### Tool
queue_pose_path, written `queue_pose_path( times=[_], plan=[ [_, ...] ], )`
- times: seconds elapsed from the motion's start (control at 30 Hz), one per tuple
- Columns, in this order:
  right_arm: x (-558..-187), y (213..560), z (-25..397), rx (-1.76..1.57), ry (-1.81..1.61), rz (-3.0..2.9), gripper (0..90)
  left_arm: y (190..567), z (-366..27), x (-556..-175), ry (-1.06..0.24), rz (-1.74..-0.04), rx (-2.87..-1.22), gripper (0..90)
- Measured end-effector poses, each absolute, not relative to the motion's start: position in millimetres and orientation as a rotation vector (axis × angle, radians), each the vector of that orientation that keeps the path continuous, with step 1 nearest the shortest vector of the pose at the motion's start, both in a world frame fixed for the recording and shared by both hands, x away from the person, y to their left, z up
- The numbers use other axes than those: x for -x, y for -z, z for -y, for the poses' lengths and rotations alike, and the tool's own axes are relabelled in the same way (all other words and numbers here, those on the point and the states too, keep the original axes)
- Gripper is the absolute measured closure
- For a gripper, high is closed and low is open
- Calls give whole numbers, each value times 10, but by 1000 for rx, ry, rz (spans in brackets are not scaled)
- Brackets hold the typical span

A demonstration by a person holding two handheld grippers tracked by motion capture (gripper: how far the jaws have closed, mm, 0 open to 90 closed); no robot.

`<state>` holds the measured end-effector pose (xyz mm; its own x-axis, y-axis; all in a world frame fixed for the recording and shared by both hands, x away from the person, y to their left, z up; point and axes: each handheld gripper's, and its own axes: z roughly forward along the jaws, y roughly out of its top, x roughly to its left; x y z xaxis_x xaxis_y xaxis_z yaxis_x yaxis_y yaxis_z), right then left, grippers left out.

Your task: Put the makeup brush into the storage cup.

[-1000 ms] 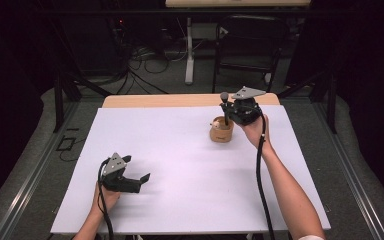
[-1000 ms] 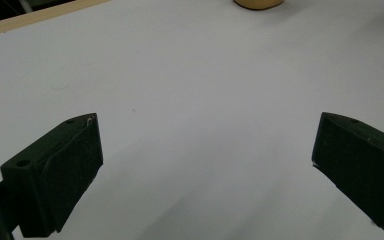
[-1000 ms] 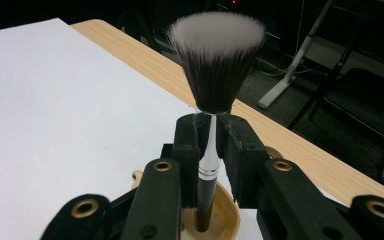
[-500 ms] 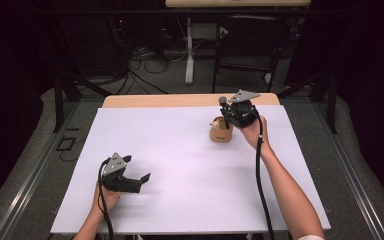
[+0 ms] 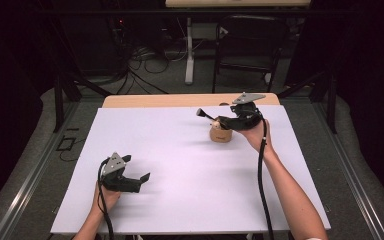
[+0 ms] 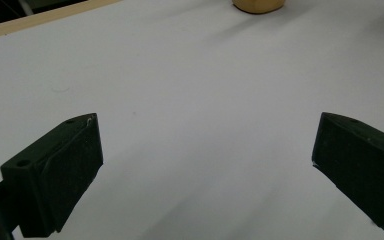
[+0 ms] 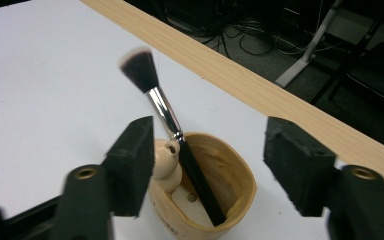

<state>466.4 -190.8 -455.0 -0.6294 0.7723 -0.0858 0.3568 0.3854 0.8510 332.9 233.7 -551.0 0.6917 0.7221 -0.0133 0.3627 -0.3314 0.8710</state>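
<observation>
**Mia:** What is the right gripper (image 7: 207,165) doing?

**Ben:** It hangs just over the small round tan wooden cup (image 7: 215,200). Its two black jaws stand wide apart, one on each side of the cup's top. They hold nothing. I cannot tell if the nearer jaw touches the cup.

**Mia:** What is in the cup?

**Ben:** A make-up brush with a black handle, a shiny silver neck and dark bristles with pale tips (image 7: 167,117). Its bottom end sits inside the cup. It leans. In the right gripper view its bristle end points up and to the left, out past the rim. There is also a little pale wooden knob with a hole (image 7: 166,159) just beside the handle.

**Mia:** Where is the cup?

**Ben:** From the high view it stands on the white table (image 5: 180,150), far back on the person's right side, near the wooden edge.

**Mia:** And the left gripper (image 5: 144,179)?

**Ben:** It rests low at the front left of the table, well apart from the cup. Its jaws are spread wide, with bare table between them.

**Mia:** Any words?

**Ben:** Some dark marks on the cup's side, too cut off to read.
</observation>
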Motion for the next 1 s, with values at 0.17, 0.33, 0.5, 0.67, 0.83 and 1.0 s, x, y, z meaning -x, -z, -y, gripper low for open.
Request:
queue_pose_path(
  times=[0.17,0.33,0.5,0.67,0.83,1.0],
  plan=[
    [-4566,4563,1985,-968,-1220,-2147,176,5500,-2325,-3321,-473,-823,-1938,0],
    [-4431,4572,2041,-943,-1276,-2139,104,5485,-2331,-3320,-485,-821,-1930,0],
    [-4322,4596,2069,-916,-1306,-2142,56,5467,-2344,-3305,-495,-817,-1920,0],
    [-4192,4637,2091,-870,-1337,-2144,23,5454,-2342,-3294,-511,-810,-1913,1],
    [-4079,4642,2119,-847,-1373,-2150,1,5434,-2349,-3268,-520,-804,-1901,1],
    [-3953,4678,2156,-834,-1387,-2147,0,5414,-2360,-3252,-531,-800,-1885,1]
  ],
)
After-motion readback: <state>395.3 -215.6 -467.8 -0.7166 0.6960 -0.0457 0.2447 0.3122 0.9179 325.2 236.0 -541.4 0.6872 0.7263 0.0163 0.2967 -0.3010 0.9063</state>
